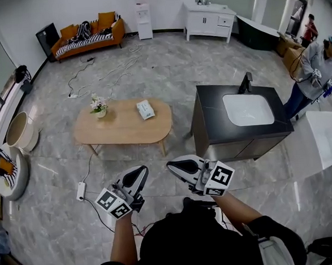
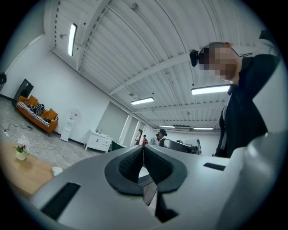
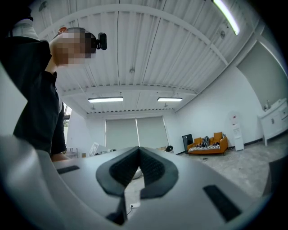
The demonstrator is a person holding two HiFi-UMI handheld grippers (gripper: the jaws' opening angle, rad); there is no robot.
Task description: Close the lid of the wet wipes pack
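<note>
The wet wipes pack (image 1: 145, 109) is a small white and green packet lying on the oval wooden coffee table (image 1: 126, 129), in the middle of the head view. At this distance I cannot make out its lid. Both grippers are held close to the person's body, well short of the table and above the floor. My left gripper (image 1: 137, 174) is shut and holds nothing; its tips meet in the left gripper view (image 2: 143, 148), where the pack (image 2: 57, 170) shows small at the table's edge. My right gripper (image 1: 176, 166) is also shut and empty (image 3: 138, 149).
A small pot of flowers (image 1: 99, 107) stands at the table's left end. A black vanity with a white sink (image 1: 241, 118) stands right of the table. A power strip (image 1: 81, 190) and cables lie on the floor to the left. A person (image 1: 314, 68) stands far right.
</note>
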